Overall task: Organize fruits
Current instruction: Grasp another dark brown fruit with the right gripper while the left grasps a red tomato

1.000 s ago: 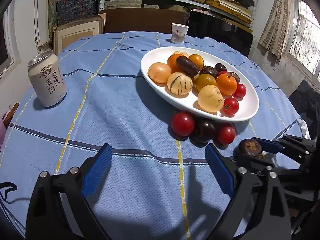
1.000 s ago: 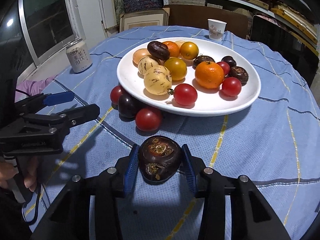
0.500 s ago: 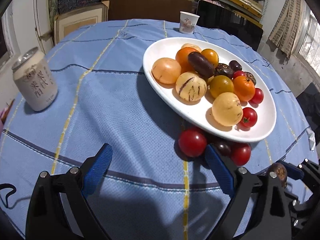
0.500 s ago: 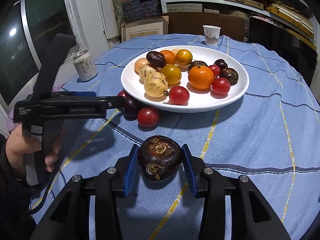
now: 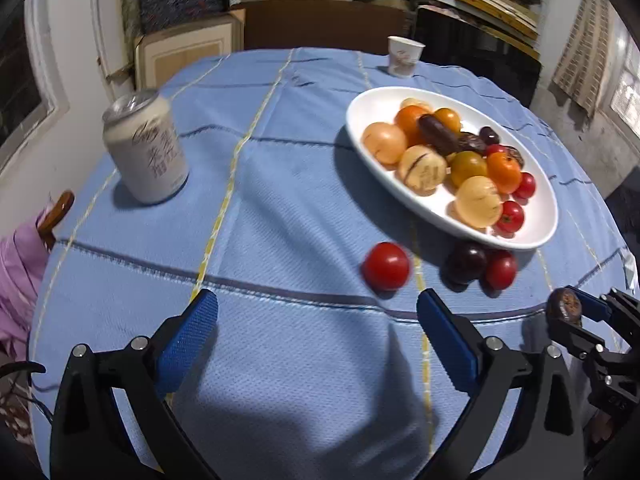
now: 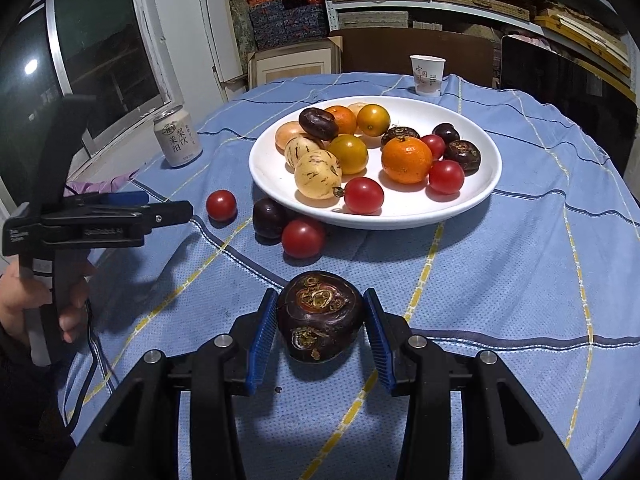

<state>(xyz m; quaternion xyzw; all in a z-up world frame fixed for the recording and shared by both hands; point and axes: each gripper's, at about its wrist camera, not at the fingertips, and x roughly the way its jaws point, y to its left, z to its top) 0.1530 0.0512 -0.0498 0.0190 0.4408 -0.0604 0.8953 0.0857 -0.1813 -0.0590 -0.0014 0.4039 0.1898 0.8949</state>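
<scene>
A white oval plate (image 6: 486,184) (image 5: 540,236) holds several fruits: oranges, red tomatoes, pale striped melons and dark fruits. On the cloth in front of it lie a lone red tomato (image 6: 221,205) (image 5: 386,266), a dark plum (image 6: 269,217) (image 5: 466,263) and another red tomato (image 6: 303,238) (image 5: 501,270). My right gripper (image 6: 320,322) is shut on a dark brown water chestnut (image 6: 320,316) (image 5: 565,307), held just above the cloth. My left gripper (image 5: 318,330) (image 6: 176,210) is open and empty, hovering to the near left of the lone tomato.
A drink can (image 5: 146,148) (image 6: 177,140) stands at the left of the blue checked tablecloth (image 5: 280,200). A paper cup (image 6: 427,75) (image 5: 403,56) stands beyond the plate. Shelves and boxes fill the back. A purple cloth (image 5: 16,272) hangs at the left edge.
The lone red tomato now lies apart to the left of the plum and other tomato. My left gripper has drawn back and left. My right gripper has drawn back, still holding the chestnut.
</scene>
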